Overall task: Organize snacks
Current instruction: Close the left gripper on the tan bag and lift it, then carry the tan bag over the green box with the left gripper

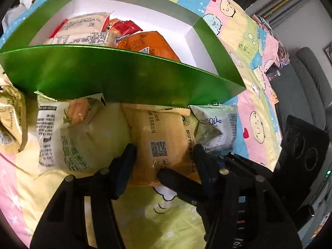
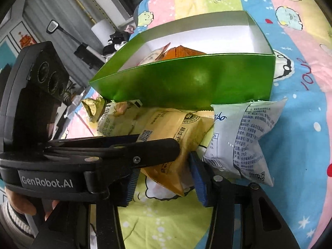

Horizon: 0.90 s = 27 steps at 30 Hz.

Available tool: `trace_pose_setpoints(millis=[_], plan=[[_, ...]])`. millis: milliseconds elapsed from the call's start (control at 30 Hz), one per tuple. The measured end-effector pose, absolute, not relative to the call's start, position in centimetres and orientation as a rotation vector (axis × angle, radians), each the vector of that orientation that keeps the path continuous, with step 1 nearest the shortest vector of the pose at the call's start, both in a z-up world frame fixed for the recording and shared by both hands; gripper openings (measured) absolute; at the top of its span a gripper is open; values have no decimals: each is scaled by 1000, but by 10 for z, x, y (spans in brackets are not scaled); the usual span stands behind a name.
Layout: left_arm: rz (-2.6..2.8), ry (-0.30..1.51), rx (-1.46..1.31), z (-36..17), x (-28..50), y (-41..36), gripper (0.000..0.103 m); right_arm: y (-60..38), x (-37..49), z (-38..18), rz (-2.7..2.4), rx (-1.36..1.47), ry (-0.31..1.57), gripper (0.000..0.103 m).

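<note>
Surface: patchwork cartoon bedspread [image 1: 170, 217], pink, yellow, blue and green panels.
Green box [image 1: 124, 76]: open-topped, white inside, glossy green outside; near wall faces both cameras, its lower edge touching the tops of the loose packets.
Box contents: a cream packet [image 1: 83, 31] with dense black print, a red wrapper [image 1: 126, 27] and an orange packet [image 1: 145, 43]; text too small to read.
Tan packet [image 1: 164, 143]: lies on the bedspread just before the box wall; bears a QR code, a round seal and Chinese print, partly legible "180天".
Left gripper [image 1: 164, 153]: fingers apart, straddling the tan packet's sides; whether they press it cannot be told.
Right gripper [image 2: 164, 178]: blue-padded fingers [image 2: 199, 178] apart, either side of the tan packet's near corner; grip cannot be told.
Gripper marking: "GenRobot.AI" on the left tool's body, seen from the right wrist view.
Pale green packet [image 1: 68, 137]: left of the tan one, touching it; green Chinese lettering, nutrition print.
White packet [image 2: 242, 141]: right of the tan one, overlapping its edge; blue script logo, QR code.
Crumpled yellow wrapper [image 1: 12, 122]: far left edge.
Open room: bare bedspread nearest both cameras and right of the white packet.
</note>
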<state>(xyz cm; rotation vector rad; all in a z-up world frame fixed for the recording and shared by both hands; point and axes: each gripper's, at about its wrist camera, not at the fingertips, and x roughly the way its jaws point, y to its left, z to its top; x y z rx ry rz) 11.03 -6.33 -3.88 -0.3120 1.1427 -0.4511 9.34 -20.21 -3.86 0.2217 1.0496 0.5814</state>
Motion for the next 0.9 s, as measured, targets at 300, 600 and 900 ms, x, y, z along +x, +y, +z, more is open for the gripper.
trace_pose_setpoints(millis=[300,600,900], plan=[[-442,1055,-234,-19,85,-68,56,-206,70,-22,558,222,973,43],[-449,932,-194,22,54,-70,56,-206,41,21,568,198,866,43],[-446,849,-177,56,28,-67,56,-199,21,55,577,166,779,43]])
